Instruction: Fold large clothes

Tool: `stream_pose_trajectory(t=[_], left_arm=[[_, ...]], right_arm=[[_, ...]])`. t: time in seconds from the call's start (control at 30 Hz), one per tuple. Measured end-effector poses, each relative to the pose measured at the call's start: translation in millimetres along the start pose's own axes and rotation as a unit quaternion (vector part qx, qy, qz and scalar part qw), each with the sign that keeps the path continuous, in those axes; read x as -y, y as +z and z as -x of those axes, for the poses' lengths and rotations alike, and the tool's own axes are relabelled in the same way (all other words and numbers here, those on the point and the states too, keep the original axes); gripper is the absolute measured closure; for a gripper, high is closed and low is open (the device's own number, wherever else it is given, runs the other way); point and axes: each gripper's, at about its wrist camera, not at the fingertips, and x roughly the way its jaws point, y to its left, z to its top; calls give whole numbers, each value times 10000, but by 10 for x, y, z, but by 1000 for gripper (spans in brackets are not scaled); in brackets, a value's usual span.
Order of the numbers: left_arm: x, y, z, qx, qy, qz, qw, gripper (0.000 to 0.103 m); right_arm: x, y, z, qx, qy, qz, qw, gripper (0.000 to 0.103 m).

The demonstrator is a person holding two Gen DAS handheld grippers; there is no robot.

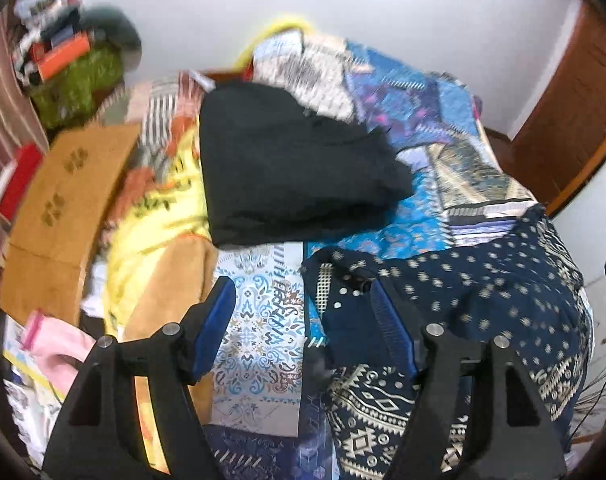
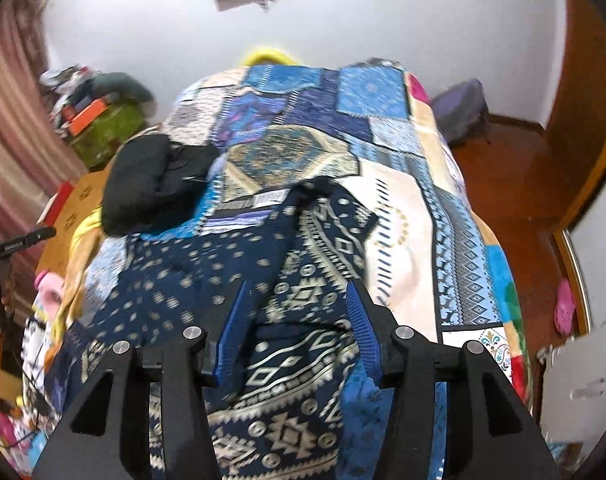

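Navy patterned garment rumpled between spread right gripper.

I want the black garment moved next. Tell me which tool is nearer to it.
Left. The left tool points up the bed toward the folded black garment, over the bedspread. The right tool hovers over the navy patterned garment, the black one far off to its left.

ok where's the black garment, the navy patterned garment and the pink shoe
black garment (image 1: 295, 160): left wrist view, middle of its folded top
navy patterned garment (image 2: 175, 280): right wrist view, on the dotted part
pink shoe (image 2: 563, 307): right wrist view, on its upper
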Motion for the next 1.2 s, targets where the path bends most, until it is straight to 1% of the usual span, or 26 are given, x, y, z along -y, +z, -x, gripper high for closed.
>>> stream_pose_trajectory(t=[0.1,0.2,0.4,0.47,0.53,0.67,0.73,0.77,0.83,0.87,0.9,0.93,0.97,1.0,1.03,1.1,1.2], left_arm=[[-89,-31,-422,-435,-198,234,9986,34],[-73,-162,-903,-872,-460,447,9941,34],[33,-334,-1524,-1397,-766,770,9842,34],[50,-336,-1633,-1455,-891,896,9813,34],[87,-318,-1715,-1371,-989,975,9808,34],[121,-271,-1845,-1263,-1202,1184,9775,34],[146,-260,-1897,-1246,-1232,1234,9768,34],[168,-258,-1909,-1228,-1184,1205,9779,36],[228,-252,-1919,-1188,-1003,1063,9821,49],[267,-245,-1933,-1184,-887,978,9842,64],[301,-249,-1928,-1186,-822,890,9855,74],[327,-254,-1910,-1173,-858,864,9856,79],[364,-256,-1897,-1159,-865,865,9857,88],[400,-252,-1873,-1146,-829,854,9863,91],[438,-241,-1825,-1100,-759,789,9879,92],[527,-206,-1668,-945,-609,602,9918,93],[669,-97,-1357,-562,-589,393,9959,94]], right_arm=[[154,36,-197,-186,-81,-324,9993,57],[269,43,-365,-405,-120,-559,9975,57],[488,66,-732,-888,-32,-1035,9907,57],[532,68,-837,-1048,107,-1165,9876,57],[570,69,-950,-1191,261,-1318,9838,57],[582,116,-1108,-1240,571,-1455,9799,56],[578,155,-1201,-1251,729,-1503,9780,56],[583,168,-1255,-1253,797,-1568,9764,56],[586,195,-1315,-1199,830,-1666,9752,54],[585,212,-1336,-1160,865,-1696,9748,54],[578,228,-1346,-1085,806,-1702,9761,59],[571,244,-1349,-1056,777,-1714,9765,71],[557,257,-1349,-1057,744,-1690,9771,80],[549,271,-1359,-1055,745,-1676,9774,86],[539,272,-1336,-1023,777,-1685,9773,89],[514,300,-1280,-906,774,-1632,9794,92],[401,411,-1021,-484,777,-1386,9861,94]])
